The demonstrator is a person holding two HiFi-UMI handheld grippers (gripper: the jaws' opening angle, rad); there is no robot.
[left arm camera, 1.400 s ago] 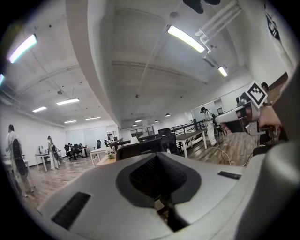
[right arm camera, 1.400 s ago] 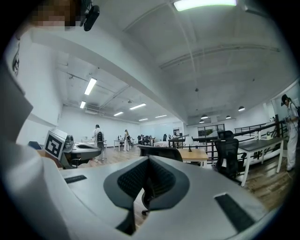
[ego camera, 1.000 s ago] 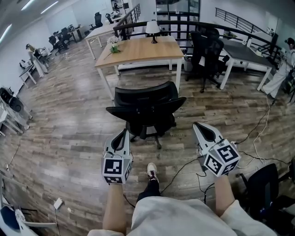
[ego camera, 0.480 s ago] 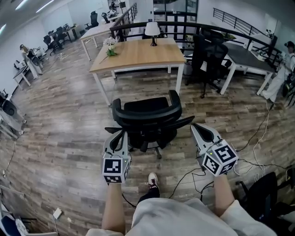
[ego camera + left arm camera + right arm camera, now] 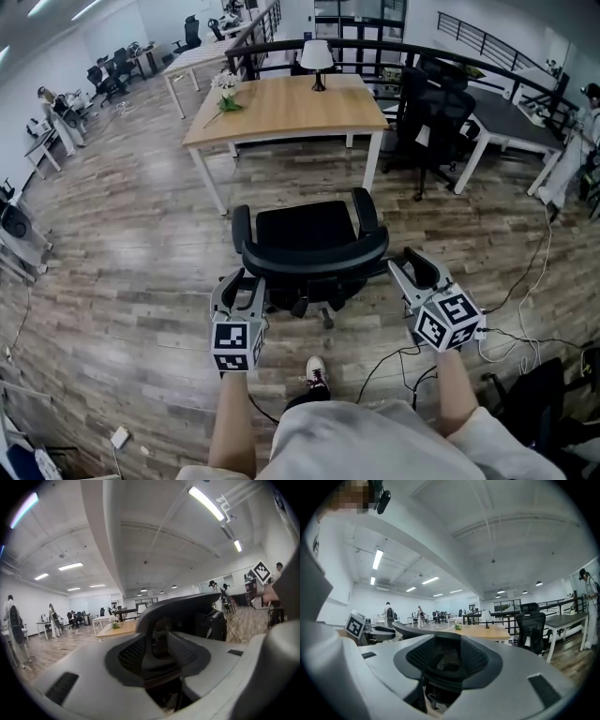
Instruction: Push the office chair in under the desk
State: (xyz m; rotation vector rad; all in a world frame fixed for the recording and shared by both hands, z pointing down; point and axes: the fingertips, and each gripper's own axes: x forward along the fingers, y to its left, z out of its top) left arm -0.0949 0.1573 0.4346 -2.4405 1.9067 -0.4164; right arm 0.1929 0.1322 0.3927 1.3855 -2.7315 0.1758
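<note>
The black office chair (image 5: 312,236) stands on the wood floor with its backrest toward me and its seat facing the wooden desk (image 5: 291,108), about a chair's length short of it. My left gripper (image 5: 241,284) is at the left end of the backrest rim and my right gripper (image 5: 410,267) at the right end. Both sets of jaws are opening and stand apart, and I see no pads pressing on the chair. In the left gripper view the backrest (image 5: 187,609) rises just beyond the left gripper (image 5: 157,644). The mesh back (image 5: 440,656) shows past the right gripper (image 5: 447,660).
A white lamp (image 5: 317,56) and flowers (image 5: 225,89) sit on the desk. Black chairs (image 5: 431,112) and a grey desk (image 5: 506,112) stand at the right. Cables (image 5: 506,328) trail on the floor at the right, near another dark chair (image 5: 534,394). My shoe (image 5: 316,372) is behind the chair.
The chair has turned its backrest square to me and stands nearer. Both grippers have come up to the backrest's ends, and their jaws have gone from shut to apart.
</note>
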